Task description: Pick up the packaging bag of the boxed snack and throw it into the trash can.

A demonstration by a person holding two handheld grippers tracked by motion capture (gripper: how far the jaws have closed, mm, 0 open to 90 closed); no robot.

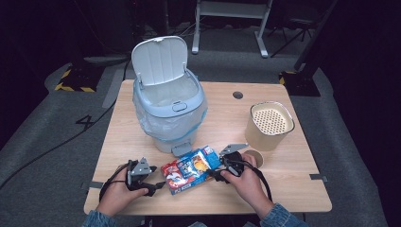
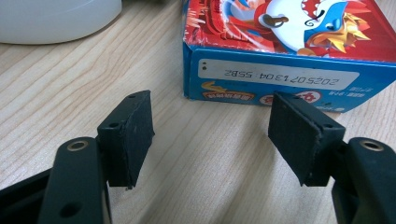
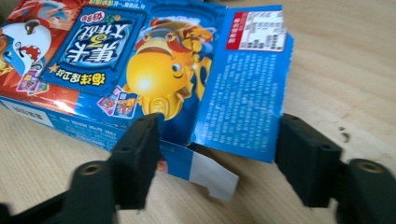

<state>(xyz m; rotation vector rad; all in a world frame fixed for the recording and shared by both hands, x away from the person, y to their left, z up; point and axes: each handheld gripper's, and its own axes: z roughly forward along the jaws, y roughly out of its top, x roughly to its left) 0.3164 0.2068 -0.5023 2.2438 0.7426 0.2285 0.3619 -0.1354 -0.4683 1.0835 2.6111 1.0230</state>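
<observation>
A flat blue-and-red snack box (image 1: 191, 169) printed with cartoon fish lies on the wooden table (image 1: 288, 189) near its front edge. My left gripper (image 1: 157, 186) rests at the box's left end, jaws open. In the left gripper view the box's blue end panel (image 2: 280, 79) lies just beyond my gripper (image 2: 212, 135), with bare wood between the pads. My right gripper (image 1: 216, 174) is at the box's right end. In the right gripper view the box's torn-open end flap (image 3: 243, 93) sits between the jaws of my gripper (image 3: 217, 154). The right pad (image 3: 303, 158) stands apart from it.
A pale blue pedal bin (image 1: 168, 118) lined with a bag stands behind the box, its lid (image 1: 160, 59) raised. A tan cylindrical container (image 1: 268, 125) with a perforated insert stands at the right. A small round disc (image 1: 255, 155) lies by my right hand.
</observation>
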